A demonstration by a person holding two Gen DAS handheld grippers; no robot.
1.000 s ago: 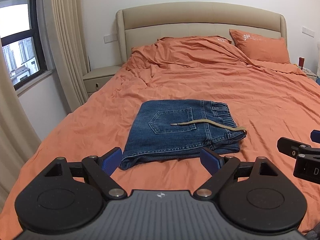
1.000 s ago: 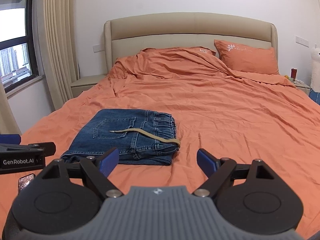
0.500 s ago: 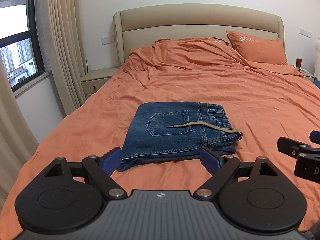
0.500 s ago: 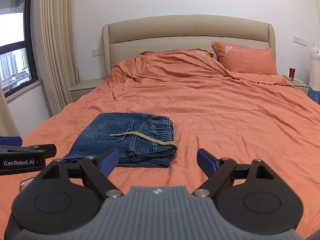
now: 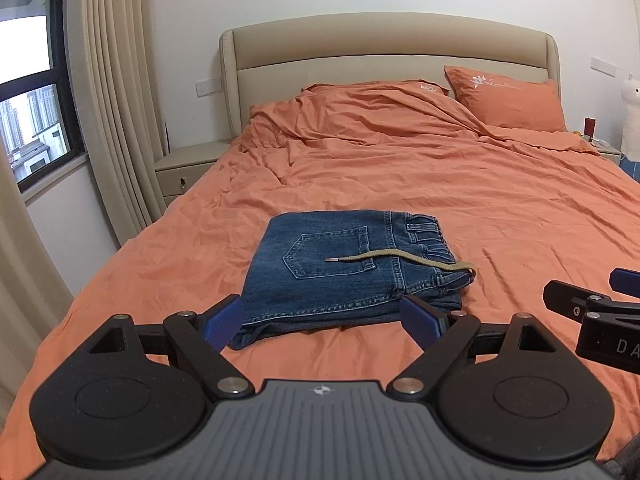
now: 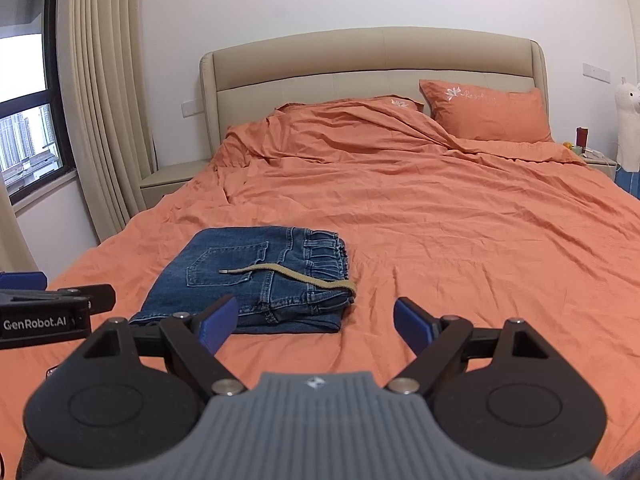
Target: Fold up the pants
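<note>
Blue denim pants (image 5: 344, 264) (image 6: 256, 276) lie folded into a flat rectangle on the orange bed (image 5: 480, 208) (image 6: 460, 240), back pocket up, elastic waistband to the right. A tan drawstring (image 5: 400, 258) (image 6: 296, 274) trails across the top. My left gripper (image 5: 322, 320) hovers open just short of the pants' near edge, nothing between its blue pads. My right gripper (image 6: 314, 322) is open too, off the pants' near right corner, holding nothing. Each gripper shows at the edge of the other's view.
A beige headboard (image 5: 384, 52) and orange pillow (image 5: 504, 98) stand at the far end. Beige nightstand (image 5: 188, 172), curtains (image 5: 116, 120) and a window (image 5: 28, 96) are on the left. Small items sit on a right nightstand (image 6: 592, 156), with a white plush (image 6: 628, 128).
Both grippers have drawn back and risen a little from the pants, which look smaller and farther. The pants lie unmoved; both grippers stay open.
</note>
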